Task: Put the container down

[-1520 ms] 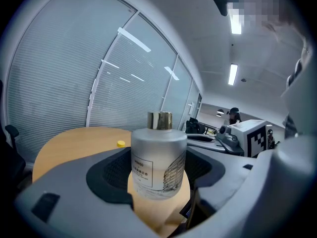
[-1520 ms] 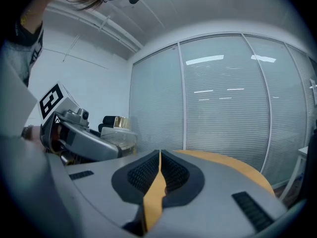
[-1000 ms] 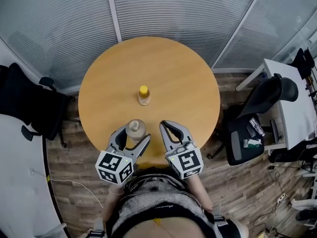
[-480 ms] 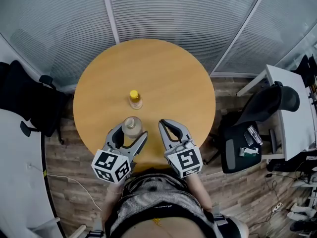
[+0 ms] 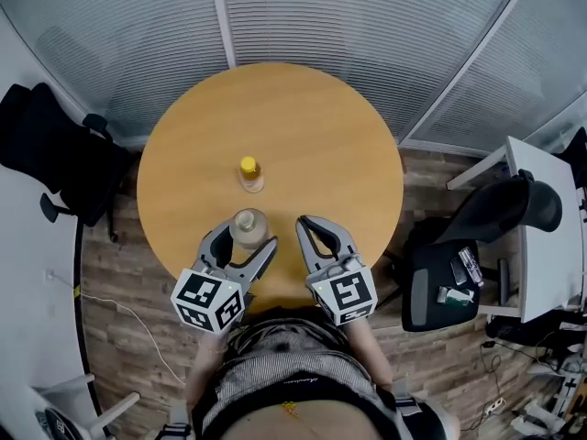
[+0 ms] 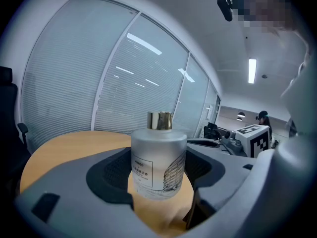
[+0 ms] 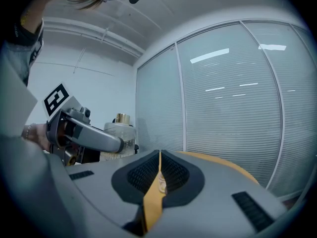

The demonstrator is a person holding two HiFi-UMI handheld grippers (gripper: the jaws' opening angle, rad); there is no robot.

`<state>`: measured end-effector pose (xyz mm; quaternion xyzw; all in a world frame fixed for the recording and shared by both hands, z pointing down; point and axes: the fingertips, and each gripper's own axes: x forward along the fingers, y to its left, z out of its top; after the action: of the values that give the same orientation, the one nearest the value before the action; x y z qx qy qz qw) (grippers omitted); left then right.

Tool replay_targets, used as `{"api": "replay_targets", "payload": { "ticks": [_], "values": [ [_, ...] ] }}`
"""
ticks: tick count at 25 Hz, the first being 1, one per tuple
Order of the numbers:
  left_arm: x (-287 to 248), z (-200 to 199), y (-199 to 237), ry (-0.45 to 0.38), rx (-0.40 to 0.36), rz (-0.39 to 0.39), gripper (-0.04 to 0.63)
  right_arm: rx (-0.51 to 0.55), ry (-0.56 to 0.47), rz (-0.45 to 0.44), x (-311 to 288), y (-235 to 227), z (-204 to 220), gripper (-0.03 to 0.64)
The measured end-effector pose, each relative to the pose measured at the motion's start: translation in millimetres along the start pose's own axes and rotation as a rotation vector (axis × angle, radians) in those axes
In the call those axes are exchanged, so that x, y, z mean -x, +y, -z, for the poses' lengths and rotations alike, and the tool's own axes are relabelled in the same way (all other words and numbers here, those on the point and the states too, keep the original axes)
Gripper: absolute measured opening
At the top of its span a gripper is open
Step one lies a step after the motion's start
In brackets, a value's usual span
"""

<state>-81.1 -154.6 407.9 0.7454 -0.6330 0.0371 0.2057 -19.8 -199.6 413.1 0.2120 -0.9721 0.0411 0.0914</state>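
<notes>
A frosted glass container (image 5: 249, 228) with a gold cap stands upright between the jaws of my left gripper (image 5: 244, 239), over the near part of the round wooden table (image 5: 321, 145). In the left gripper view both pads press the container (image 6: 158, 157) on its sides, so the left gripper (image 6: 158, 185) is shut on it. My right gripper (image 5: 304, 224) hovers just to the right, its jaws shut with nothing in them (image 7: 158, 175). From the right gripper view the container (image 7: 120, 133) shows behind the left gripper's finger (image 7: 86, 134).
A small bottle with a yellow cap (image 5: 249, 174) stands near the table's middle, just beyond the container. Black office chairs stand at the left (image 5: 55, 177) and right (image 5: 468, 246). A white desk (image 5: 550, 227) is at the far right. Blind-covered glass walls curve behind the table.
The head view has shifted a little. The left gripper still holds the container near the table's front; the right gripper stays beside it, shut.
</notes>
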Motion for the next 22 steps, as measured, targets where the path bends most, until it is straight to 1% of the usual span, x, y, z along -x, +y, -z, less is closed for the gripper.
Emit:
{"api": "replay_targets", "payload": {
  "ticks": [4, 7, 13, 22],
  "values": [
    [-0.7, 1.0, -2.6, -0.009, 0.002, -0.021, 0.340, 0.001, -0.007, -0.028, 0.3, -0.4, -1.0, 0.023],
    [0.2, 1.9, -1.0, -0.016, 0.010, -0.028, 0.341, 0.007, -0.005, -0.032, -1.2, 0.3, -0.8, 0.023],
    [2.9, 2.4, 9.3, -0.003, 0.000, -0.005, 0.341, -0.003, -0.005, 0.004, -6.8, 4.9, -2.0, 0.023],
    [15.3, 2.5, 30.7, 0.028, -0.029, 0.075, 0.341, -0.012, -0.002, 0.098, -19.4, 19.0, -3.3, 0.023]
  ]
}}
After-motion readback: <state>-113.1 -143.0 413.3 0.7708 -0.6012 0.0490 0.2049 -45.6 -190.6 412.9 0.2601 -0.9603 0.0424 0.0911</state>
